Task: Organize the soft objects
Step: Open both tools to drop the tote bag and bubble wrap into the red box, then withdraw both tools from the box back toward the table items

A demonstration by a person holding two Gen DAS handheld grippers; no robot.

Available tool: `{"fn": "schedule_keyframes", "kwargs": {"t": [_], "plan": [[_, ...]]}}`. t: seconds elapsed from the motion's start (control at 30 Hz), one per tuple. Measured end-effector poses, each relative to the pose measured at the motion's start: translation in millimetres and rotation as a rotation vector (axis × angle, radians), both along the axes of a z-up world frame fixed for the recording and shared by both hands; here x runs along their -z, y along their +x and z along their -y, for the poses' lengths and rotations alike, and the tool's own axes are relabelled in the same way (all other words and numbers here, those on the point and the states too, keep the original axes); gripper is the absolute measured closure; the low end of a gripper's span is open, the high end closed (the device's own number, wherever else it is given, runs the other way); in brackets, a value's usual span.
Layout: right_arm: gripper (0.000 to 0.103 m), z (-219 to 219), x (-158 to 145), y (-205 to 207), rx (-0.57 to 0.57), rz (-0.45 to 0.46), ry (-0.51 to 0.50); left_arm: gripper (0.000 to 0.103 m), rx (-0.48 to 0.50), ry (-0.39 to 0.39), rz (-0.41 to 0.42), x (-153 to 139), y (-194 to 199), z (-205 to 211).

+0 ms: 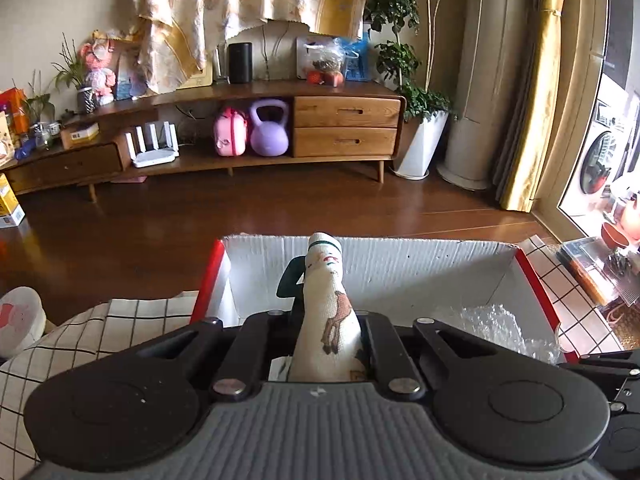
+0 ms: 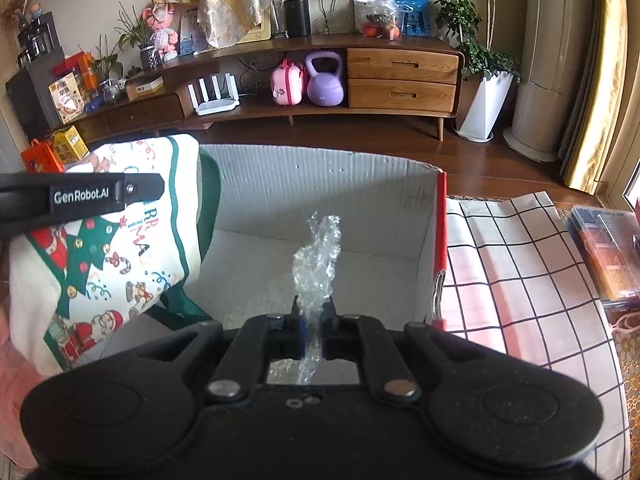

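My left gripper [image 1: 326, 320] is shut on a cream Christmas-print cloth [image 1: 330, 312] with green trim, pinched upright between its fingers above the open cardboard box [image 1: 400, 264]. In the right wrist view the same cloth [image 2: 116, 256] hangs at the left over the box's edge, under the left gripper's body [image 2: 80, 196]. My right gripper [image 2: 314, 312] is shut on a strip of clear bubble wrap [image 2: 316, 264], held over the inside of the box [image 2: 320, 200]. More bubble wrap [image 1: 500, 328] lies in the box's right corner.
The box stands on a white black-grid cloth [image 2: 520, 280]. A clear plastic case [image 2: 608, 256] lies to the right. A wooden TV cabinet [image 1: 280, 128] with a purple kettlebell [image 1: 269, 128] stands across the wood floor. A round stool [image 1: 20, 316] is at the left.
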State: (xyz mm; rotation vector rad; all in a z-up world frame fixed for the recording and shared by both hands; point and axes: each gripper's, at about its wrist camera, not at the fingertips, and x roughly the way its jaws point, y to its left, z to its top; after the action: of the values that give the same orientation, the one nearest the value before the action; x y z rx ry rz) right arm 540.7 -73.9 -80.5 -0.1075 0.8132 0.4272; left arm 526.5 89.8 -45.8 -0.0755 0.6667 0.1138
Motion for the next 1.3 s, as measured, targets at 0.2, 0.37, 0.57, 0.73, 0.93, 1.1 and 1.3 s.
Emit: {"fn": "schedule_keyframes", "kwargs": {"t": [0.2, 0.37, 0.57, 0.73, 0.93, 1.1, 1.3], "plan": [[0.084, -2.6, 6.3, 4.5, -0.047, -0.053, -0.008, 0.093, 0.075, -0.075, -0.133, 14.0, 13.4, -4.6], [0.07, -3.4, 1.4, 0.0, -0.094, -0.059, -0.021, 0.063, 0.059, -0.084, -0.168, 15.5, 16.4, -3.3], [0.039, -2.4, -12.1, -13.6, -0.138, 0.013, -0.044, 0.028, 0.044, -0.122, -0.112, 4.0, 6.0, -15.4], [0.025, 3.0, -25.9, -22.1, -0.16, 0.05, -0.04, 0.022, 0.038, -0.137, -0.069, -9.9, -2.7, -18.5], [0.019, 10.4, -45.7, -35.0, -0.176, 0.11, -0.063, 0.018, 0.029, -0.138, -0.039, -29.4, -18.1, -21.9], [0.018, 13.3, -56.9, -46.0, -0.209, 0.126, -0.049, 0.018, 0.032, -0.096, -0.036, -37.7, -36.6, -27.8], [0.018, 9.5, -56.5, -59.8, -0.249, 0.123, -0.069, 0.018, 0.097, -0.023, -0.07, -36.0, -62.5, -24.9]]}}
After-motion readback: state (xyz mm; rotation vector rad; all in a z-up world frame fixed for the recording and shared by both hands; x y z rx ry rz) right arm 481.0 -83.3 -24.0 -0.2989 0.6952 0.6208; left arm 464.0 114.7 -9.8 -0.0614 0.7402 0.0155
